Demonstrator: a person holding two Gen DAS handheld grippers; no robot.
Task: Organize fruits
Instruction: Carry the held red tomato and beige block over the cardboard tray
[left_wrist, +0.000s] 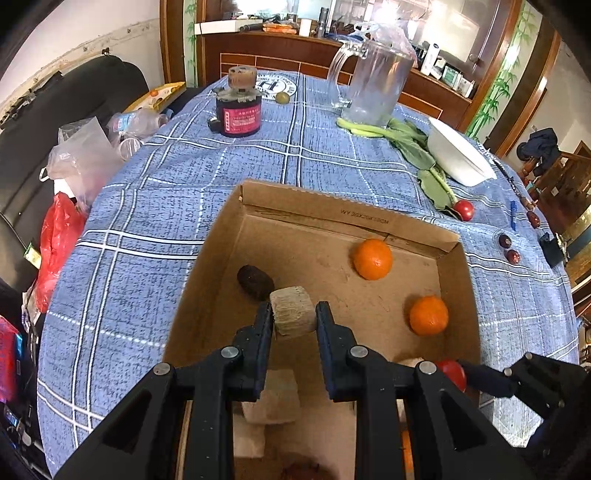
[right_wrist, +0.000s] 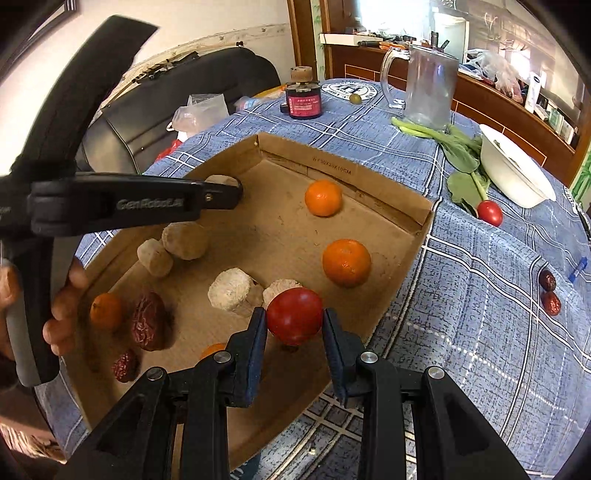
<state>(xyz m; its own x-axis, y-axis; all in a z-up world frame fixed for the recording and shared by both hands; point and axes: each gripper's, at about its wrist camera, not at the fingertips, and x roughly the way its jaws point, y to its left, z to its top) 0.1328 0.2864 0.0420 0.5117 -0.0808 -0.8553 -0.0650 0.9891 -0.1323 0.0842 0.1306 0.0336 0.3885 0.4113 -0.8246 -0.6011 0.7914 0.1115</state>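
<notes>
Two grippers hang over the cardboard box (right_wrist: 399, 254). The left gripper (left_wrist: 294, 314) squeezes a pale chunk (left_wrist: 293, 311). The right gripper (right_wrist: 294, 320) squeezes a red tomato (right_wrist: 294, 314). Two oranges (right_wrist: 324, 197) lie deeper in the box on the blue tablecloth (right_wrist: 480, 295).

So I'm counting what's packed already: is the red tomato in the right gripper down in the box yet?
Not yet. The red tomato is pinched between the right gripper pads, held above the cardboard box floor.
</notes>
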